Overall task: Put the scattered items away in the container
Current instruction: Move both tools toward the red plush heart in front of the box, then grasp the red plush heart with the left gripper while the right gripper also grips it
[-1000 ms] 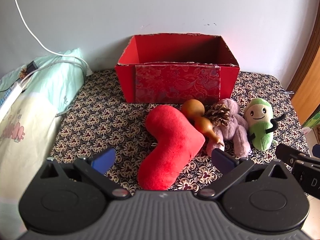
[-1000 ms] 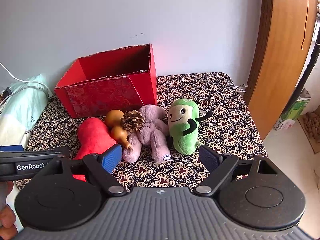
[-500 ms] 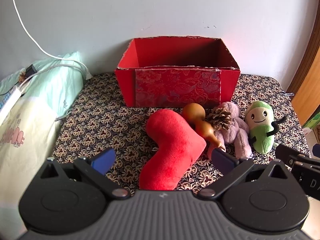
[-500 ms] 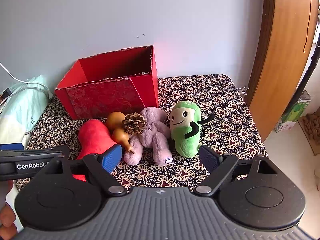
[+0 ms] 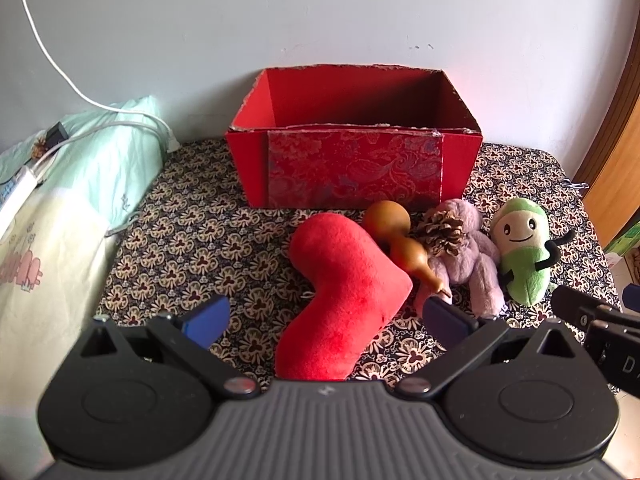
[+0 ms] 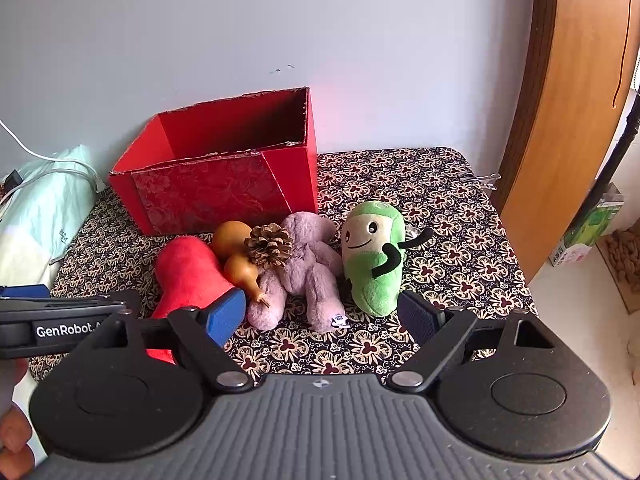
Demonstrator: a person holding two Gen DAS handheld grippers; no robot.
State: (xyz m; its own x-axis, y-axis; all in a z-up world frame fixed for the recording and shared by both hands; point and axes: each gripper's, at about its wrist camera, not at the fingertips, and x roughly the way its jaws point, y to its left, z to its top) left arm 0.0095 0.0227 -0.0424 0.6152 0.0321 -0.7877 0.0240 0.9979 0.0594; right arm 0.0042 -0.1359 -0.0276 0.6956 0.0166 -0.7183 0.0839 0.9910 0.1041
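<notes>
I hold my left gripper [image 5: 326, 318] low over the patterned table [image 5: 192, 240], jaws spread wide and empty, the near end of the red heart cushion [image 5: 344, 296] between the blue pads. My right gripper [image 6: 322, 314] hovers beside it, equally wide and empty, pointing at the purple plush [image 6: 304, 268]. Beyond, the gourd [image 5: 394, 240] leans on the cushion, a pinecone [image 6: 269, 245] sits on the plush, and the green plush [image 6: 374, 260] lies just right. Farthest, against the wall, stands the open red box [image 5: 356, 168].
</notes>
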